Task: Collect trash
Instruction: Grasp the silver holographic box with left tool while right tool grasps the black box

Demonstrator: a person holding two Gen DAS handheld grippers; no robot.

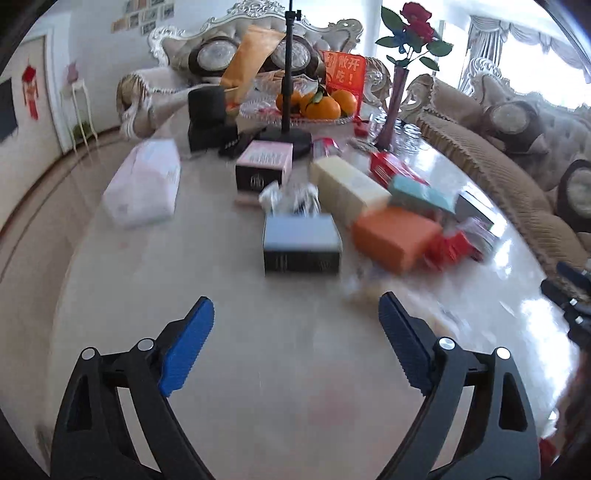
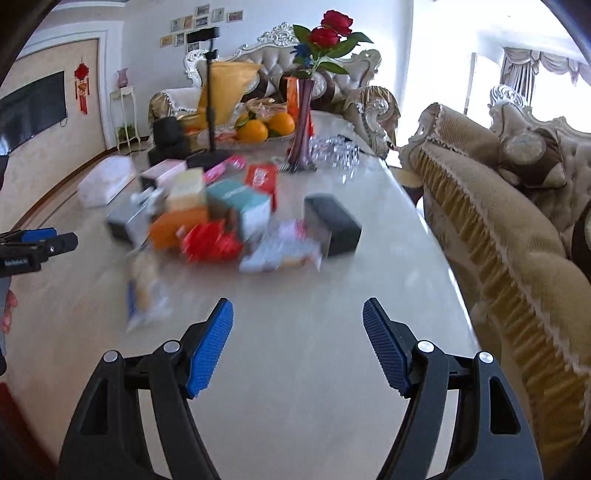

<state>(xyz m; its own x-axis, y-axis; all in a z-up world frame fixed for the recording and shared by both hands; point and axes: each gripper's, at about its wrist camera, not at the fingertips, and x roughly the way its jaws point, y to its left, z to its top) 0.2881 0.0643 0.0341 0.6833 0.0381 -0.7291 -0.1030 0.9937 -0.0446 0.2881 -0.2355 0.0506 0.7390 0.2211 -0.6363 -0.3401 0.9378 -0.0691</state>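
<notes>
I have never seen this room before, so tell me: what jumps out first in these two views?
A jumble of coloured boxes crowds the middle of the pale table, the orange box brightest. Behind it stand red roses in a purple vase, beside a dish of oranges. Both the left gripper and the right gripper hang open and empty.
</notes>
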